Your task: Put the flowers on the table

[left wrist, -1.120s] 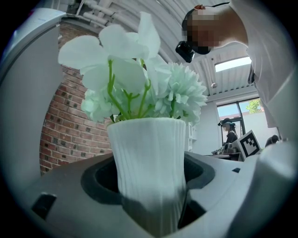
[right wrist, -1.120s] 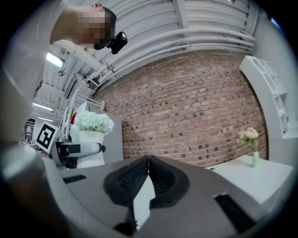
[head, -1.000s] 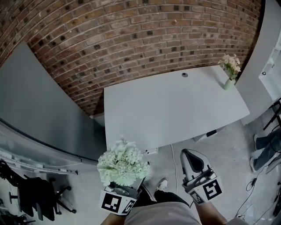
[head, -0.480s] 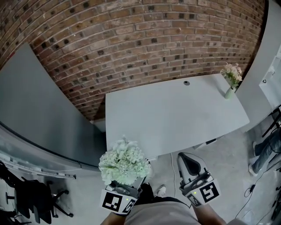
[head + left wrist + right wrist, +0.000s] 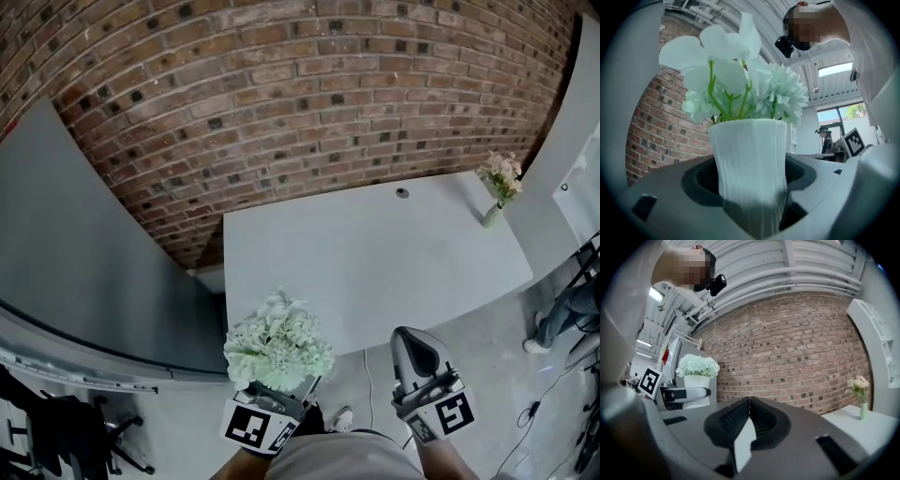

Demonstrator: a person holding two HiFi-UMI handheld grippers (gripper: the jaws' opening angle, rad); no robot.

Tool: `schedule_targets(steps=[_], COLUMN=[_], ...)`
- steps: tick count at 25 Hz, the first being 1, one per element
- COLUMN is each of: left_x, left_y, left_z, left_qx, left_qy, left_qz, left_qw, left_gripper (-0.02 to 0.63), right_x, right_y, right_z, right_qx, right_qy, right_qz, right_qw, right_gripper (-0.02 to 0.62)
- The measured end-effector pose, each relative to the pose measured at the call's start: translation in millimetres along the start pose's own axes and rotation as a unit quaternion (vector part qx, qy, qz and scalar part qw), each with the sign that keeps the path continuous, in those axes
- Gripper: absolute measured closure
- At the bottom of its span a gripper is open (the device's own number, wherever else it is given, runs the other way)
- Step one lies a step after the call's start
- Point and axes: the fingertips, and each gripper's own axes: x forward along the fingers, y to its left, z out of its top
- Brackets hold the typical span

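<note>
A white ribbed vase [image 5: 751, 173] of pale white flowers [image 5: 279, 349] stands upright between the jaws of my left gripper [image 5: 277, 386], which is shut on it, low at the left of the head view. The same bunch shows in the right gripper view as the flowers [image 5: 697, 365]. My right gripper [image 5: 415, 339] hangs beside it, shut with nothing in it, its pads [image 5: 749, 416] pressed together. The pale grey table [image 5: 375, 262] lies ahead of both grippers, its near edge just beyond the flowers.
A small green vase of pink flowers [image 5: 497, 187] stands at the table's far right corner; a cable hole [image 5: 402, 193] sits near the back edge. A brick wall [image 5: 281, 103] runs behind. A grey partition [image 5: 84, 253] is at left; someone's legs [image 5: 562, 314] at right.
Both grippers and the vase have been carried toward the table, whose near edge now lies closer to the flowers. The grip on the vase is unchanged.
</note>
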Motion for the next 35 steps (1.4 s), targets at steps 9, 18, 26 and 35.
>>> schedule_targets(steps=[9, 18, 26, 35], left_x=[29, 46, 72, 97], left_y=[31, 57, 49, 47], left_z=[-6, -17, -24, -20], left_qx=[0.014, -0.01, -0.036, -0.014], left_qy=[0.007, 0.01, 0.007, -0.004], left_qz=[-0.016, -0.04, -0.061, -0.034], left_qw=[0.9998, 0.9991, 0.9974, 0.9993], left_gripper=[0.239, 0.239, 0.24, 0.239], right_x=[40, 75, 76, 75], right_y=[-8, -6, -23, -56], right_z=[4, 6, -2, -2], right_qx=[-0.009, -0.015, -0.032, -0.02], right_qy=[-0.007, -0.004, 0.014, 0.025], right_qz=[-0.014, -0.035, -0.042, -0.035], right_qw=[1.0, 0.999, 0.999, 0.999], right_gripper=[0.58, 0.58, 0.58, 0.58])
